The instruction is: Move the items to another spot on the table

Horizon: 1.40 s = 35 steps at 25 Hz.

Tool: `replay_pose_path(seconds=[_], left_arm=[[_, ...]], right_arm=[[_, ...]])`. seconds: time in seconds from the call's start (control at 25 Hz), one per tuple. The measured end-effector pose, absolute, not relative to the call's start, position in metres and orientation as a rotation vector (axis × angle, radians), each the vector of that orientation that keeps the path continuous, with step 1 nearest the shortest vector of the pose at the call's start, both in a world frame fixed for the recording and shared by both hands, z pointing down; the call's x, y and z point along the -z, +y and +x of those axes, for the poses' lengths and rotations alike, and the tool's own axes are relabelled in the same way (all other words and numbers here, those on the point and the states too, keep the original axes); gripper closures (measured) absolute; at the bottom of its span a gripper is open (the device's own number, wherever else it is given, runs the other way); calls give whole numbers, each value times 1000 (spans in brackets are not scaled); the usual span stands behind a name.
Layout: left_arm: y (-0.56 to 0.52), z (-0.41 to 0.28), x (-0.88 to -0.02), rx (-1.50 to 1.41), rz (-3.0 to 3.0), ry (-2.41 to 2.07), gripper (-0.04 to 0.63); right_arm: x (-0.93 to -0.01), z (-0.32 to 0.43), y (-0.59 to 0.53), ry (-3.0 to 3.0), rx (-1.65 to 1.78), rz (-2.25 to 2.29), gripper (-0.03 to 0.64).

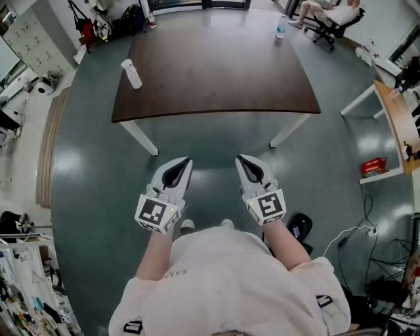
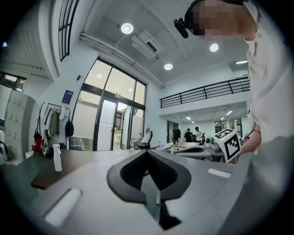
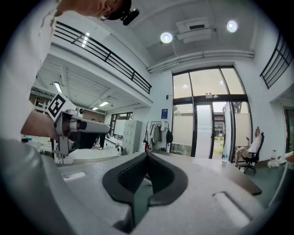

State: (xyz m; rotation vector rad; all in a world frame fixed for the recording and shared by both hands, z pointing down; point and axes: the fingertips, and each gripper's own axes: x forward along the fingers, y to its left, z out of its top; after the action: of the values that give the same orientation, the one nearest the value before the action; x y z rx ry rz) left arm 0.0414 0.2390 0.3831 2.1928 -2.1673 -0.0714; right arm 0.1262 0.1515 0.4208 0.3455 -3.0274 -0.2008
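A dark brown table (image 1: 216,65) stands ahead of me on the grey floor. A white spray bottle (image 1: 132,73) is at its left edge, and a clear water bottle (image 1: 281,27) is at its far right corner. My left gripper (image 1: 187,161) and right gripper (image 1: 239,159) hang side by side over the floor, short of the table's near edge. Both are shut with nothing between the jaws. The left gripper view has the spray bottle (image 2: 57,157) standing upright at the left. In the right gripper view the water bottle (image 3: 224,156) stands far off.
A person sits in an office chair (image 1: 328,13) beyond the table's far right corner. A wooden desk (image 1: 397,111) and a shelf with a red box (image 1: 374,167) stand at the right. Cables (image 1: 357,233) lie on the floor at lower right. Lockers and clutter line the left side.
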Motion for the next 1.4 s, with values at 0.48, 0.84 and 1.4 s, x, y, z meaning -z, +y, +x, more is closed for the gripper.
replay_pose_path(seconds=[0.48,0.84,1.4], left_arm=[[253,44,-380,77,2184,-2170,578],[272,20,-393,124,2133,-2202,578],[348,-84,-405,130,1979,-2314,578]], right_arm=[[-419,126,164,-3035,188,318,626],[-425,113,168,-3024,127,382,626],[-442,10,218,-3037,51,260,626]])
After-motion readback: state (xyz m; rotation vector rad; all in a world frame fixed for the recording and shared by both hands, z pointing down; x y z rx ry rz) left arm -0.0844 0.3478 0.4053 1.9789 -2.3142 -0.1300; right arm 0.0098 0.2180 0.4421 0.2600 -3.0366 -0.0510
